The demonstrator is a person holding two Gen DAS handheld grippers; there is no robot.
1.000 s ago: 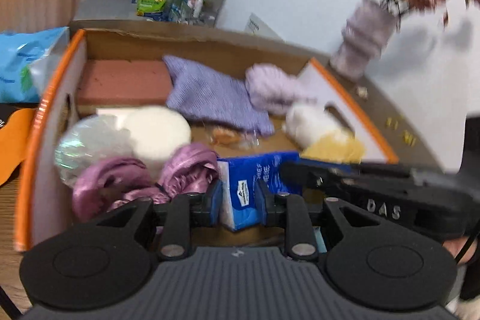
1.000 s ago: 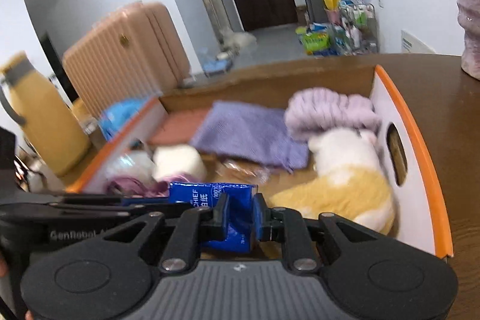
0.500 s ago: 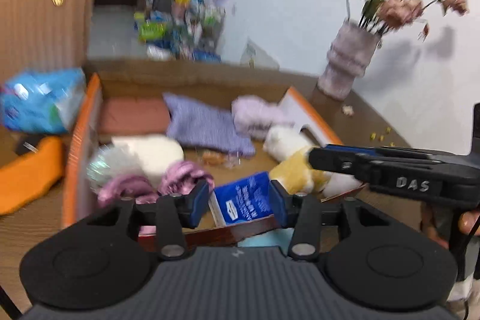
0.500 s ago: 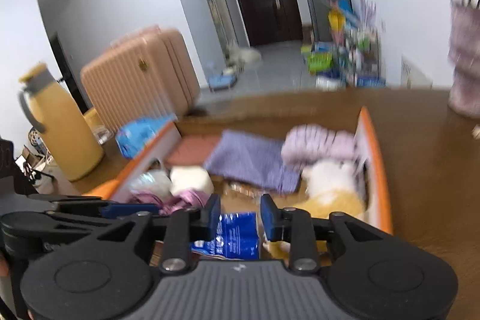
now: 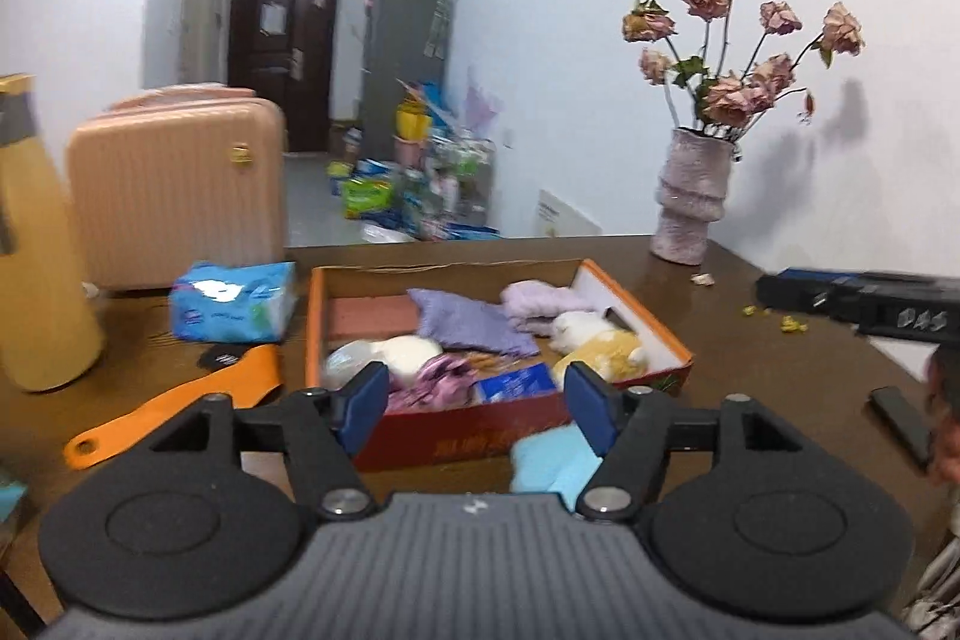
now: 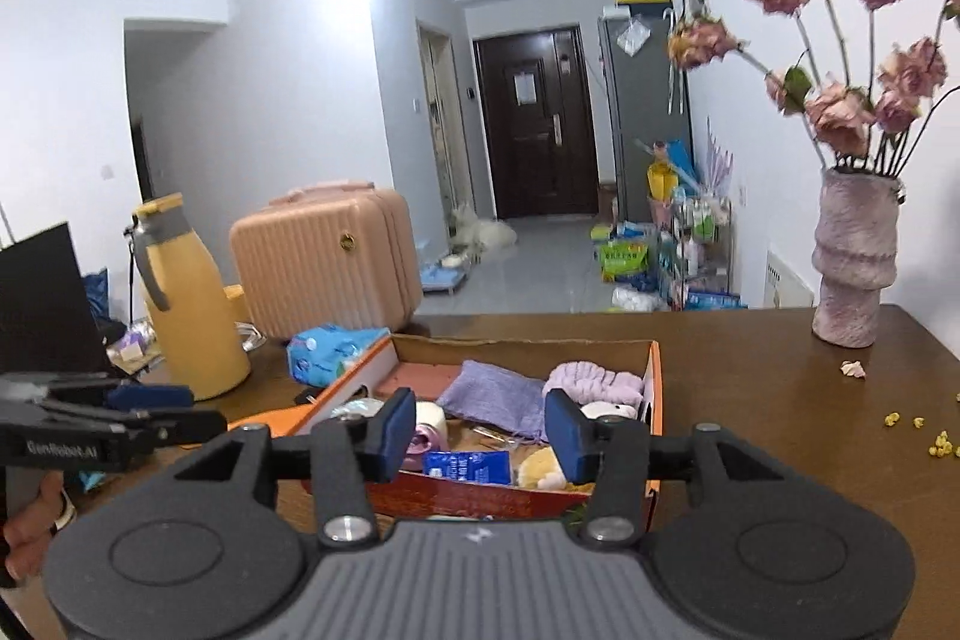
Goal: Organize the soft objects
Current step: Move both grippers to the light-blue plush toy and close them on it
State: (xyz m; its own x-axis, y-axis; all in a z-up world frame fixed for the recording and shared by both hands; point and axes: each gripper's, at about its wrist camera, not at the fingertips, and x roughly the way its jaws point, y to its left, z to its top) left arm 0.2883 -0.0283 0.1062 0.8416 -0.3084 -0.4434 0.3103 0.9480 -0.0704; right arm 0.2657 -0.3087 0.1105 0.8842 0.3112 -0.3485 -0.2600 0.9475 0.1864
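Left wrist view is showing left tongs (image 5: 477, 409) gaping empty, light-blue cloth (image 5: 555, 457) lying just below-right outside the box (image 5: 630, 307); right tongs (image 6: 480, 427) gaping farther off.

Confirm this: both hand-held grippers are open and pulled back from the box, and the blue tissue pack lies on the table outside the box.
Not quite. The blue tissue pack lies inside the box, near its front wall, as the right wrist view shows. Both the left hand-held gripper and right hand-held gripper are open and pulled back.
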